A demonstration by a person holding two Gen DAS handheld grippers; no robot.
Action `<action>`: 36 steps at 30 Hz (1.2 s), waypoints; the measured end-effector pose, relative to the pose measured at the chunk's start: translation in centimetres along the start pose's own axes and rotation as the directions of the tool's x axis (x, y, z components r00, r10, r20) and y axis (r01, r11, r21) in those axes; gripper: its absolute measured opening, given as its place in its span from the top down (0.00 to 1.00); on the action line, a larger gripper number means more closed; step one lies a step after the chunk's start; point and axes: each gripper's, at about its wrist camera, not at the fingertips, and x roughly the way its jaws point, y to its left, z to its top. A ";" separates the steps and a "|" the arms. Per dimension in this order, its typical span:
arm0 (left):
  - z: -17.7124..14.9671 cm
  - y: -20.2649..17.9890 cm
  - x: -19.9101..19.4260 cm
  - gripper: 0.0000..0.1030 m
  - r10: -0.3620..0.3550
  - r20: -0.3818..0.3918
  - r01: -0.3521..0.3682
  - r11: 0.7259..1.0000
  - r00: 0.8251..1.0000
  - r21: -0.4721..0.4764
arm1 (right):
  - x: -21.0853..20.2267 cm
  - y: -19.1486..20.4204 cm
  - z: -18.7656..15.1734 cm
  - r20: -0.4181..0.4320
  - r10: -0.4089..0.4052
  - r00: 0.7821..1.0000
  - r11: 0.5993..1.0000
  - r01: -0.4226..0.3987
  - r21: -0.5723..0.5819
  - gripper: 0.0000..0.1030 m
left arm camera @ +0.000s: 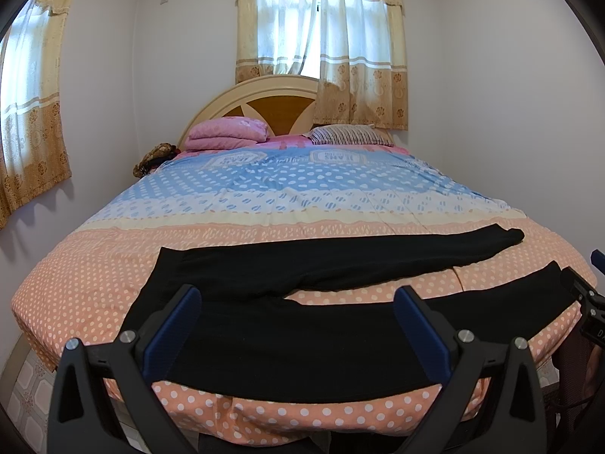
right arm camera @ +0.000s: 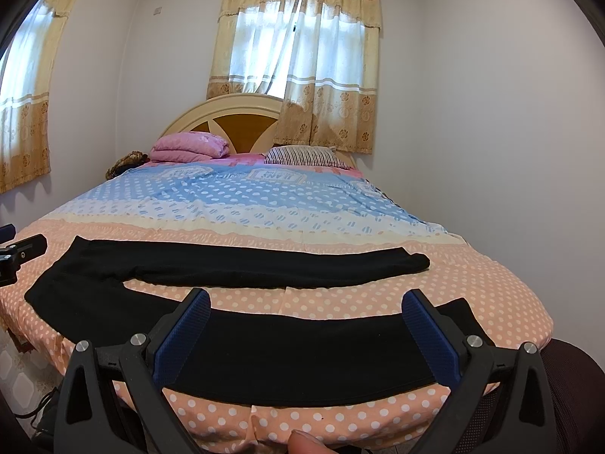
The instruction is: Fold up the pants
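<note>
— Hand-held gripper on the left (left arm camera: 298,297): what is it doing?

— It hovers over the foot of the bed (left arm camera: 94,257) with its blue pads (left arm camera: 419,325) spread wide, released, nothing between them. The right hand-held gripper (right arm camera: 306,302) looks the same in its own view: fingers apart, empty, hanging above the near edge of the mattress.

— And the pants (left arm camera: 302,336)?

— Black, spread flat across the peach, white-dotted end of the bedspread (left arm camera: 302,189). The waist lies toward the left, and the two legs run rightward, splayed apart with a strip of bedspread showing between them. The near leg (right arm camera: 302,359) lies along the bed's front edge, right under both grippers; the far leg (right arm camera: 283,265) sits further up the bed.

— Anything else in sight?

— A folded pink blanket (left arm camera: 227,132) and a striped pillow (left arm camera: 348,135) at the headboard (left arm camera: 264,94), curtains (left arm camera: 321,38) behind. A fingertip (right arm camera: 306,442) shows at the bottom of the right view.
</note>
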 end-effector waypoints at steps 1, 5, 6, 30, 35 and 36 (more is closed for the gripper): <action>0.0 -0.1 0.1 0.00 0.000 -0.001 0.000 1.000 1.000 0.000 | 0.0 0.0 -0.1 0.000 0.000 1.000 1.000 0.000 -0.001 0.01; -0.1 -0.2 0.3 0.00 0.002 -0.005 -0.002 1.000 1.000 0.002 | 0.3 0.0 -0.2 -0.004 -0.001 1.000 1.000 0.001 -0.003 0.01; -0.2 -0.2 0.5 0.00 0.003 -0.006 -0.003 1.000 1.000 0.004 | 0.3 0.0 -0.3 -0.004 -0.002 1.000 1.000 0.002 -0.005 0.01; 1.4 20.9 22.1 0.00 0.272 -0.251 -0.279 0.960 0.929 0.008 | 12.9 -6.7 -2.7 -0.266 0.008 0.964 0.997 0.012 0.072 0.29; 1.5 22.4 27.0 0.13 0.199 -0.324 -0.211 0.977 0.925 -0.001 | 15.9 -9.2 -1.7 -0.319 0.006 0.948 0.994 0.028 0.103 0.30; 1.4 22.5 27.7 0.13 0.197 -0.339 -0.209 0.978 0.920 0.001 | 16.4 -9.6 -1.6 -0.324 -0.002 0.946 0.994 0.038 0.103 0.30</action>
